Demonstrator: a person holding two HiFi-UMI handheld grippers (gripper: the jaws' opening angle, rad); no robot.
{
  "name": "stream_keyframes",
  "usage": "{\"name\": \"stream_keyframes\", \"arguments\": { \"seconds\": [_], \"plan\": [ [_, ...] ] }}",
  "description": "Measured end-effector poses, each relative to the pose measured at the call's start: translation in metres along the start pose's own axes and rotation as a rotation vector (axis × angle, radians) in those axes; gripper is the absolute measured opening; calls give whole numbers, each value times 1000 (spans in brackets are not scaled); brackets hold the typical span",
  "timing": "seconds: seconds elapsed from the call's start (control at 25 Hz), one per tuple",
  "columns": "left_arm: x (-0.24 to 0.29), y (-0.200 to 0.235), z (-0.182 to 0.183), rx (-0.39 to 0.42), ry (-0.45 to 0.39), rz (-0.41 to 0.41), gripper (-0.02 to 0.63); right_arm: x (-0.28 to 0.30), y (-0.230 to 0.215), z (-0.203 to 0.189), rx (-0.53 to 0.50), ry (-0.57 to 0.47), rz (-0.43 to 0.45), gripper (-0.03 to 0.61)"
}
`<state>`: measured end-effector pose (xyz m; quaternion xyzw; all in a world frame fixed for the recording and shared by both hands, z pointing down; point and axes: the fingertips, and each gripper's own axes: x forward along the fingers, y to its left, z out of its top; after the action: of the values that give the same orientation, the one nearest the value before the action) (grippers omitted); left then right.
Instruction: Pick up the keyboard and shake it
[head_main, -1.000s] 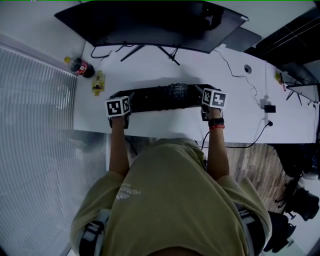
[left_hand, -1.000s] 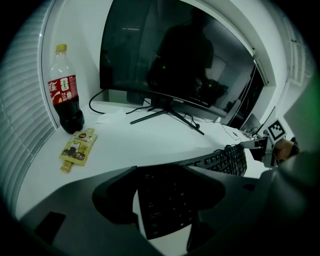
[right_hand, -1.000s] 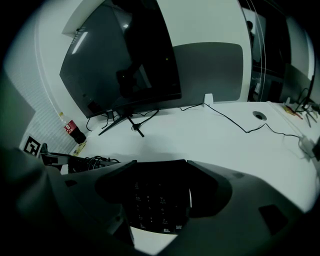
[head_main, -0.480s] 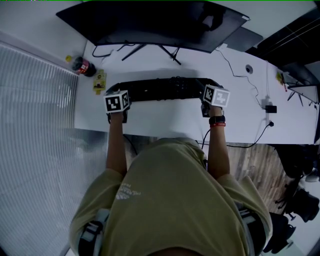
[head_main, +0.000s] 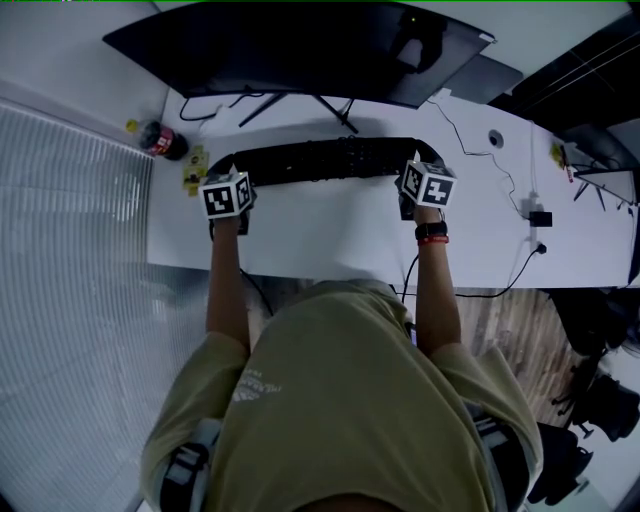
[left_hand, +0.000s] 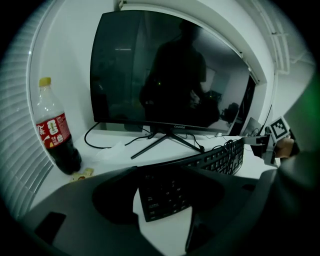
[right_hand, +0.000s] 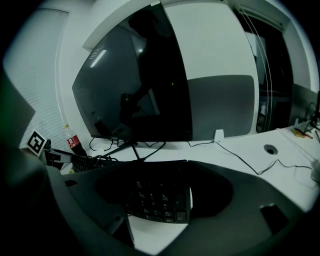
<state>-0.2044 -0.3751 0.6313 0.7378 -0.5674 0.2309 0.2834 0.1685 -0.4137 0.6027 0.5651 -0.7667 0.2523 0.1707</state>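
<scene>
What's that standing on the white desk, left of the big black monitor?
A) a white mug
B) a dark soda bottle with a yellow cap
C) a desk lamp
B: a dark plastic soda bottle with red label and yellow cap stands upright left of the black monitor.

Keyboard (head_main: 320, 160): one item, black, full length with number pad, keys up. It lies crosswise over the white bench (head_main: 300, 235). Its black cable (left_hand: 231, 146) is bunched on the keys. One short end is clamped in the left gripper (left_hand: 165, 200), the other in the right gripper (right_hand: 160, 200). Whether it clears the bench cannot be told.
</scene>
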Motion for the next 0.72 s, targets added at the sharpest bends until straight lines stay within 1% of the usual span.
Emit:
{"name": "stream_keyframes", "arguments": {
  "seconds": [0.08,0.16,0.32,0.44,0.56,0.72],
  "plan": [
    [7,2,8,19,-28,7,261,5,-2,10,-21,-53,5,321],
    [10,5,11,32,-53,25,261,9,-2,13,-41,-84,10,321],
    [5,1,11,74,-110,42,261,9,-5,3,-38,-89,10,321],
    [0,-4,11,114,-153,44,261,2,-3,1,-47,-125,9,321],
    [-8,-5,4,154,-150,51,258,-7,0,-4,-50,-136,9,322],
    [-15,-6,-1,149,-149,50,255,-18,3,-8,-50,-140,8,322]
  ]
}}
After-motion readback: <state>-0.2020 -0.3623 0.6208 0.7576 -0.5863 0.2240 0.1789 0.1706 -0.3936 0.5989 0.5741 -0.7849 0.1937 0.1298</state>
